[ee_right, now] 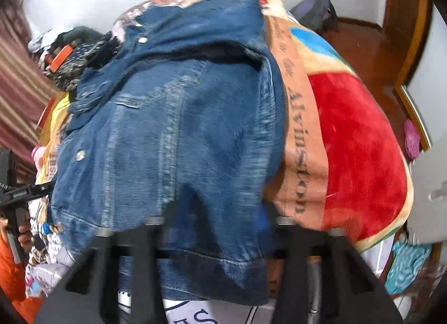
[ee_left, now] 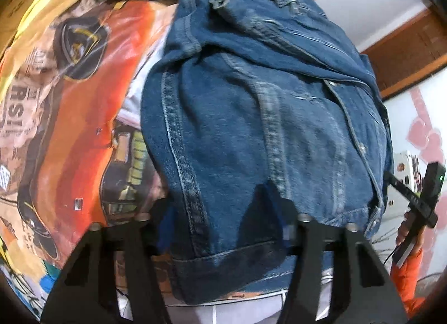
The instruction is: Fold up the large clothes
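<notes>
Denim jacket on printed blanket, left tool and right tool prob. gripping hem

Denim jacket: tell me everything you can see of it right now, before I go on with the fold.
The denim jacket is mid-blue, faded along its seams, with metal snap buttons and a stitched hem band. It lies rumpled and partly folded over itself on a colourful printed blanket, hem toward both cameras. The left gripper and the right gripper each straddle the hem edge, with denim between their fingers. A dark garment lies beyond its far end.
</notes>
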{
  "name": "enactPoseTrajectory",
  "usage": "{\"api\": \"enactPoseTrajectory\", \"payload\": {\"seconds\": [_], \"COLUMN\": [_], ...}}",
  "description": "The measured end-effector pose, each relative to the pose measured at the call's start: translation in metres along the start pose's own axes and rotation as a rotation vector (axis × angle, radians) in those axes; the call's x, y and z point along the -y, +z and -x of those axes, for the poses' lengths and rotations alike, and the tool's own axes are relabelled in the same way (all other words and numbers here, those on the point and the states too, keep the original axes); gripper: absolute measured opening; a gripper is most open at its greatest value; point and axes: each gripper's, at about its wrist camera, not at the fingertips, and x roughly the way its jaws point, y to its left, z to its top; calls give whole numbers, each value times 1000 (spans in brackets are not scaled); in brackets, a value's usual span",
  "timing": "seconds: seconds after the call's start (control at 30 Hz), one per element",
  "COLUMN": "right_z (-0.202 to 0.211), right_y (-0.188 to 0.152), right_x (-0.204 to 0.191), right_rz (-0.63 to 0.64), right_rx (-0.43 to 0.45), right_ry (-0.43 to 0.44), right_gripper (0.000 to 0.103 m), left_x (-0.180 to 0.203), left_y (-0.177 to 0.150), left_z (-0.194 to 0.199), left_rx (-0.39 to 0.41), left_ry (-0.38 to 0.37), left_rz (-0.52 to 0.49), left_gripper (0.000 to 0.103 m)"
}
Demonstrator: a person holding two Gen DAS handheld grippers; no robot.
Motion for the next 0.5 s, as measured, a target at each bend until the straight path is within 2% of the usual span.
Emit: {"api": "enactPoseTrajectory", "payload": {"seconds": [0.03, 0.1, 0.13, 0.37, 0.5], "right_z": [5, 16, 21, 46, 50], "right_y": [3, 11, 14, 59, 95], "right_x": [-2, -7, -9, -19, -25], "right_rz": [8, 25, 35, 63, 75], "right_rx": [13, 47, 62, 174, 249], "right_ry": [11, 44, 51, 141, 155], "right_gripper": [12, 10, 9, 8, 8], "left_x": [3, 7, 9, 29, 36], "left_y": [1, 7, 10, 47, 87], "left_z": [2, 10, 15, 68, 99], "left_rx": [6, 22, 35, 196, 308], "left_ry": [-9, -36, -54, -160, -198], "left_rz": [-11, -23, -29, -60, -68], "left_gripper": [38, 13, 7, 6, 6]}}
